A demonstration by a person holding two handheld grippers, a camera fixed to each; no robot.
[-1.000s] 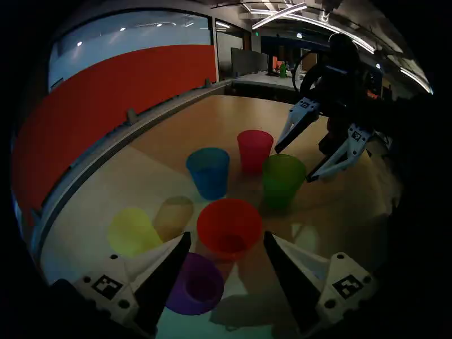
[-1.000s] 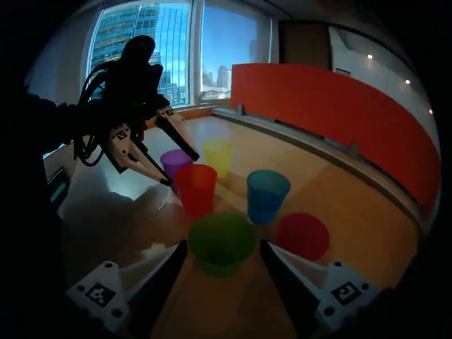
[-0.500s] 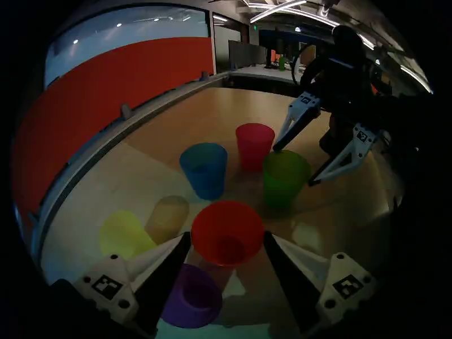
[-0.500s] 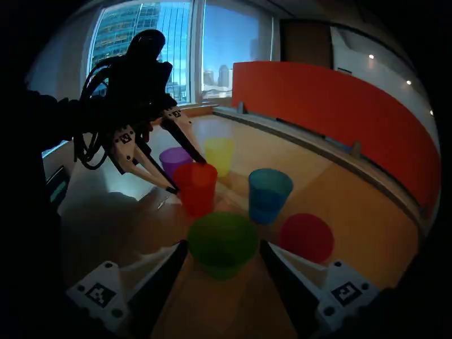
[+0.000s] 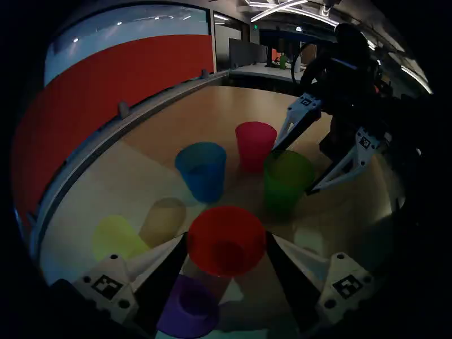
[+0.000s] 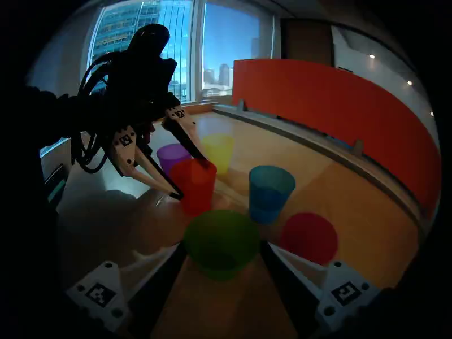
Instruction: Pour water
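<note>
- The yellow cup [image 5: 113, 238] stood far left on the surface [image 5: 214, 118], with the blue cup [image 5: 201, 170] further in; both were upright.
- The left tool [image 5: 225, 234] was spread wide astride the upright red cup [image 5: 226, 248]; finger contact could not be determined.
- The right tool [image 5: 291, 170], seen in the left gripper view, was likewise wide, straddling the green cup [image 5: 287, 181], which stood just beside the crimson cup [image 5: 255, 144].

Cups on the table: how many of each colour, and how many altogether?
orange-red cup: 1
crimson cup: 1
green cup: 1
blue cup: 1
yellow cup: 1
purple cup: 1
Total: 6
</note>
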